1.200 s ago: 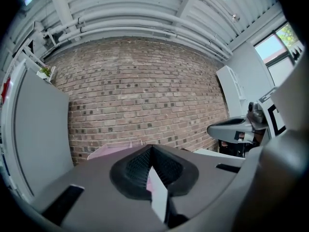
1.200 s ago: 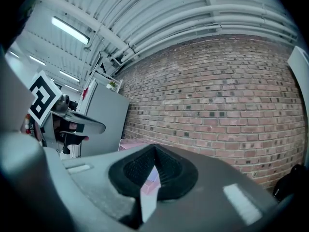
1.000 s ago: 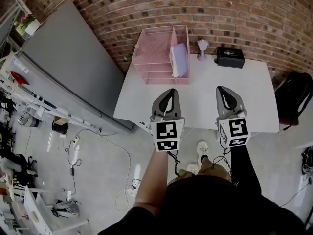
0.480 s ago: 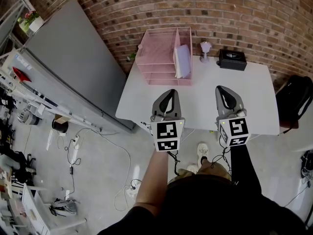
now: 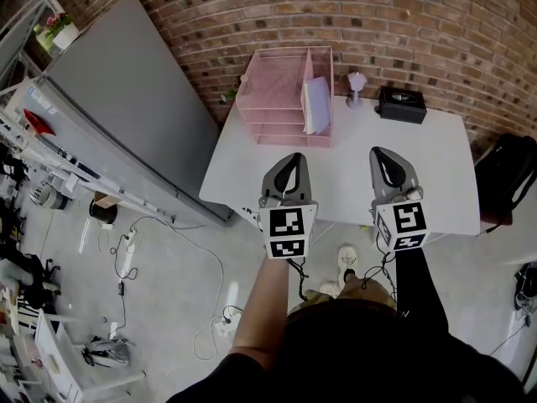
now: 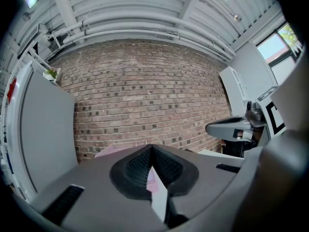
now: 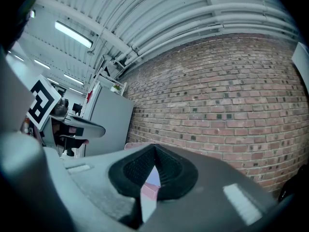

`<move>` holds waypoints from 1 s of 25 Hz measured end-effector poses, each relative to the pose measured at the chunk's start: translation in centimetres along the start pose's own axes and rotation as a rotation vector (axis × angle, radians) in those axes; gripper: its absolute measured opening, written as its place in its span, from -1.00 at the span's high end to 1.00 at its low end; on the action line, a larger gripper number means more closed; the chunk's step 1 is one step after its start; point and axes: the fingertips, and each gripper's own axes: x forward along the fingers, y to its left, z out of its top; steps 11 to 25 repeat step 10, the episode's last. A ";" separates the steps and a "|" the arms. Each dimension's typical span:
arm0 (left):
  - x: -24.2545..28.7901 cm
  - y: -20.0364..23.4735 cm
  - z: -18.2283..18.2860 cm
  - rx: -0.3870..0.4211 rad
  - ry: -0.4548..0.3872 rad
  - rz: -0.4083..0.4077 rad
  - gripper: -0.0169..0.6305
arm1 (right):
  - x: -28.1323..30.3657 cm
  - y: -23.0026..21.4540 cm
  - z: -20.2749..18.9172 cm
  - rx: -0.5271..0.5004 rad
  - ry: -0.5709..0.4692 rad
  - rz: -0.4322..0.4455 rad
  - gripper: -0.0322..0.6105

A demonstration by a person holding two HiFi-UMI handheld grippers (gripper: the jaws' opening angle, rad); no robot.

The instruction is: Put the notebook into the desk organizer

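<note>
The pink wire desk organizer (image 5: 281, 91) stands at the back left of the white table (image 5: 344, 175), against the brick wall. A pale lavender notebook (image 5: 316, 105) stands upright in its narrow right compartment. My left gripper (image 5: 290, 158) hovers over the table's front edge, short of the organizer, jaws shut with nothing between them. My right gripper (image 5: 383, 153) is level with it to the right, also shut and empty. In the left gripper view the shut jaws (image 6: 151, 150) point at the brick wall, with the organizer's top (image 6: 116, 150) just above them. The right gripper view shows the same shut jaws (image 7: 154, 151).
A small lavender goblet-shaped object (image 5: 357, 86) and a black box (image 5: 401, 103) stand at the back of the table, right of the organizer. A grey cabinet (image 5: 126, 99) flanks the table's left. A black bag (image 5: 506, 173) sits to the right. Cables lie on the floor (image 5: 168, 267).
The head view has drifted a little, so the table and organizer sit slightly further right in the picture. Both grippers keep the same pose, shut and empty.
</note>
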 end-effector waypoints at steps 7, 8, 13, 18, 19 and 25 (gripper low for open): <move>-0.1 0.0 0.0 -0.007 -0.002 0.004 0.92 | -0.1 0.2 0.0 -0.001 -0.003 0.012 0.90; -0.1 -0.1 0.0 -0.008 -0.001 0.004 0.92 | -0.2 0.2 0.0 -0.001 -0.003 0.014 0.90; -0.2 -0.1 0.0 -0.007 0.000 0.003 0.92 | -0.2 0.2 0.1 -0.001 -0.003 0.015 0.90; -0.2 -0.1 0.0 -0.007 0.000 0.003 0.92 | -0.2 0.2 0.1 -0.001 -0.003 0.015 0.90; -0.2 -0.1 0.0 -0.007 0.000 0.003 0.92 | -0.2 0.2 0.1 -0.001 -0.003 0.015 0.90; -0.2 -0.1 0.0 -0.007 0.000 0.003 0.92 | -0.2 0.2 0.1 -0.001 -0.003 0.015 0.90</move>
